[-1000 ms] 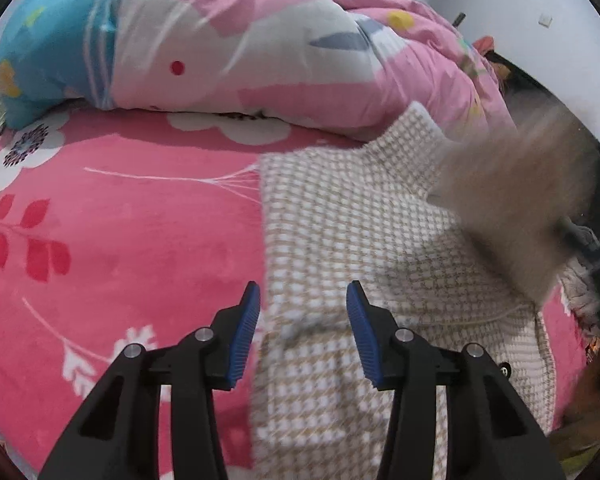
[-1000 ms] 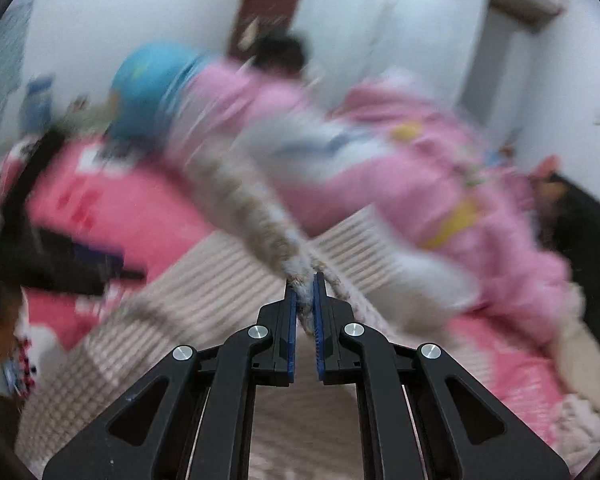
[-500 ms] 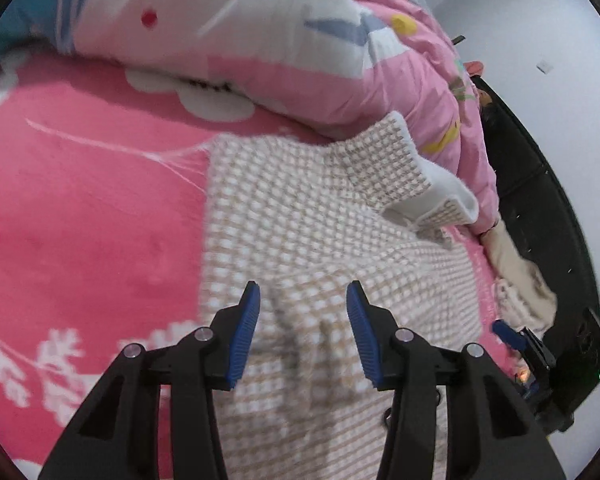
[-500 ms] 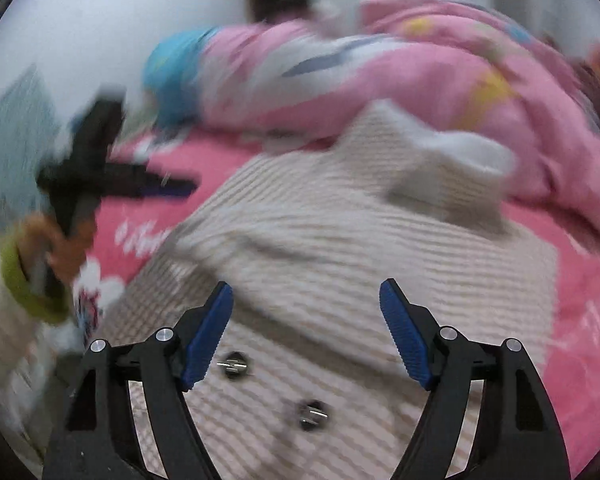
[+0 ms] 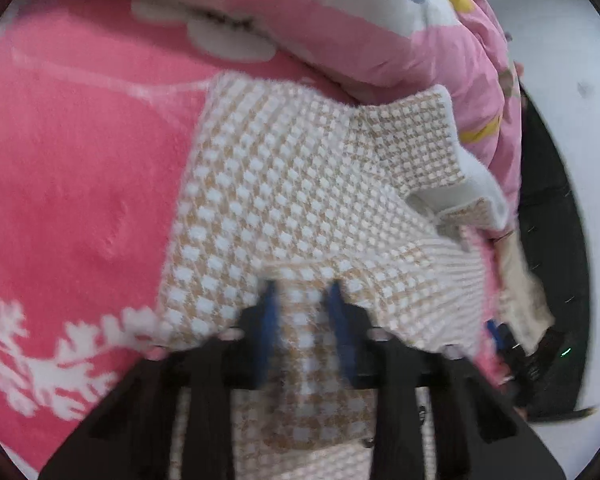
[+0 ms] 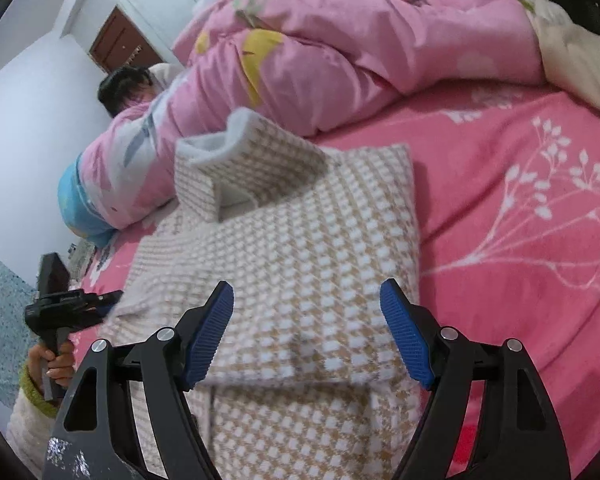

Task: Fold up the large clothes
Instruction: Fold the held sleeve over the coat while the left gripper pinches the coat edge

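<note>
Your left tool (image 5: 302,316) has just been closing, and its blue pads now pinch a raised fold of the jacket (image 5: 284,200) at the hem nearest you. The left wrist view is smeared there, so the hold looks firm but I would not swear to how much cloth is caught. Your right tool (image 6: 308,332) has just been opening; its jaws stand wide with nothing between them, hovering over the near edge of the jacket without touching it.

The jacket, a checked cream-and-tan knit, lies flat on the bed (image 6: 520,208), its far end close against the quilt (image 6: 340,60). Both sides already look turned in, leaving a long narrow panel. One sleeve (image 6: 240,160) lies folded across the top, its cuff curled up and showing the pale lining.

By my reading you are about halfway. The lengthwise folds are made. The crosswise fold, bringing the near hem up toward the quilt, is still to do, and that curled cuff wants flattening first.

Count: two tools, one jacket, one sleeve in sight, one quilt heaped behind the jacket, one bed. Left of the jacket in the right wrist view your hand (image 6: 54,364) grips the left tool's handle.
</note>
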